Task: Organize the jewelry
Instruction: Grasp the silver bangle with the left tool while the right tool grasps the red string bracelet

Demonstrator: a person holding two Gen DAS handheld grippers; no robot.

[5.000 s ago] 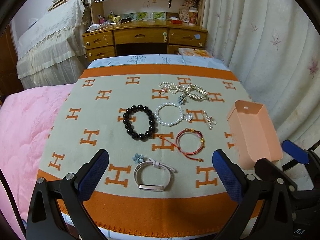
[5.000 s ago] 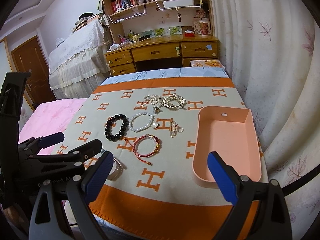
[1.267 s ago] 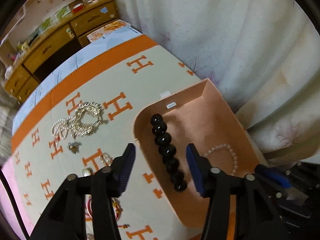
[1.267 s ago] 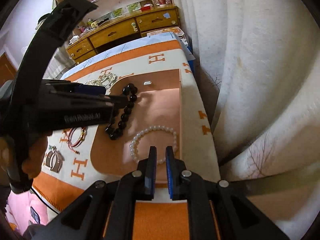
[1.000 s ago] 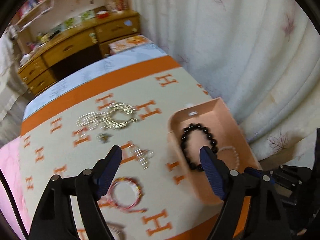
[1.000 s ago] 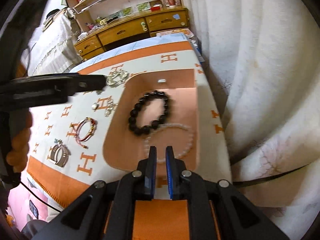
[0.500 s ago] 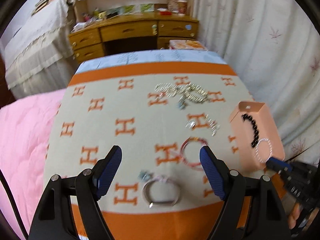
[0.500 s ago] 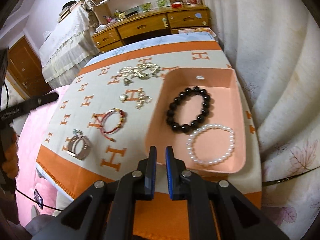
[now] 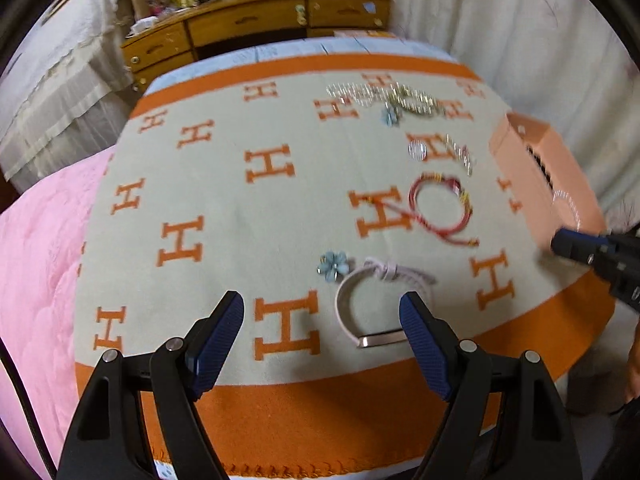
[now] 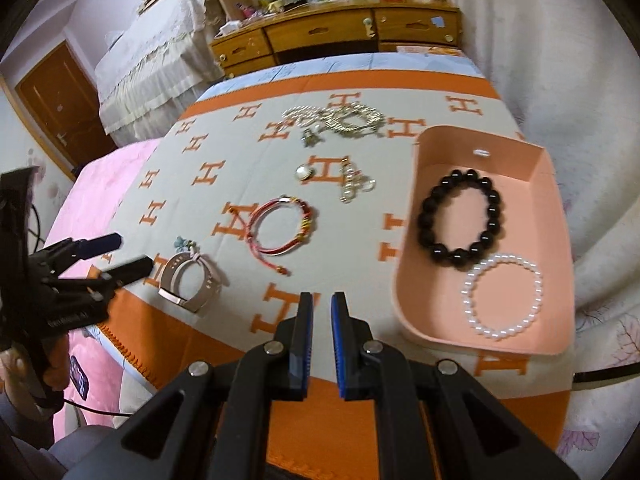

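Observation:
A black bead bracelet and a white pearl bracelet lie in the pink tray at the right. On the H-patterned blanket rest a red cord bracelet, a pale strap bracelet with a blue flower charm, small pendants and a gold and pearl pile. My left gripper is open and empty, just short of the strap bracelet. Shut and empty, my right gripper hovers over the blanket's front edge, left of the tray.
A pink quilt lies left of the blanket. Pale curtains hang close behind the tray. At the far end stands a wooden desk with drawers, with cloth-covered furniture beside it.
The left gripper let the black bracelet go into the tray, then swung left and down to the strap bracelet. The right gripper drew back leftward from above the tray, staying shut.

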